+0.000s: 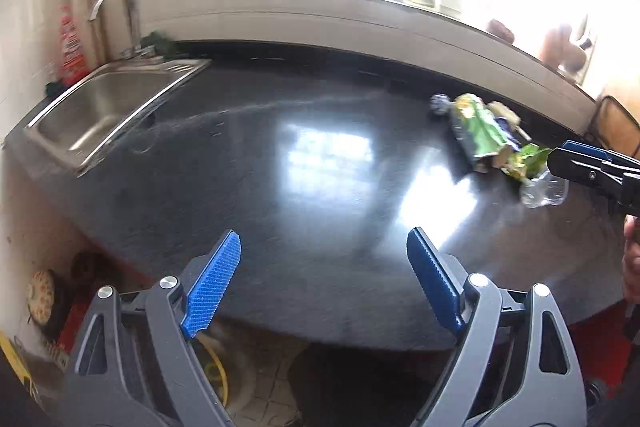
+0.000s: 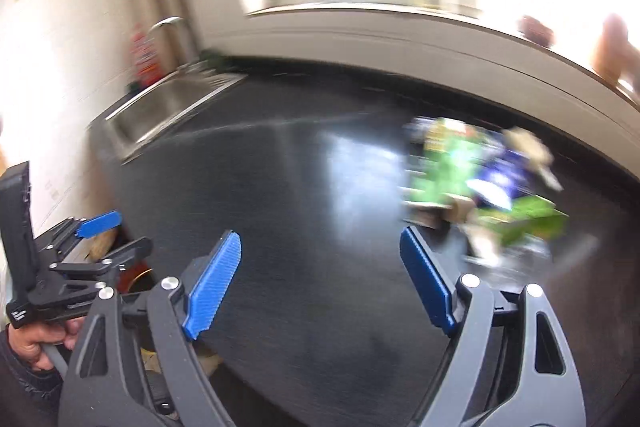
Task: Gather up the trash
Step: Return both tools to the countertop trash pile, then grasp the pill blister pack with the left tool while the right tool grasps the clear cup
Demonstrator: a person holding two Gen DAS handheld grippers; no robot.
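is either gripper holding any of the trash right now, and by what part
Nothing is held. The left gripper and right gripper both stand open and empty over the black countertop; the trash pile lies untouched.

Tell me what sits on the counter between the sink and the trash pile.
Nothing: between the sink and the trash pile the black countertop is bare, carrying only window glare. The left wrist view shows it sharply; the blurred right wrist view agrees.

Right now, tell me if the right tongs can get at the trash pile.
Probably yes: the right tongs are open and empty, and only bare countertop lies between them and the trash pile.
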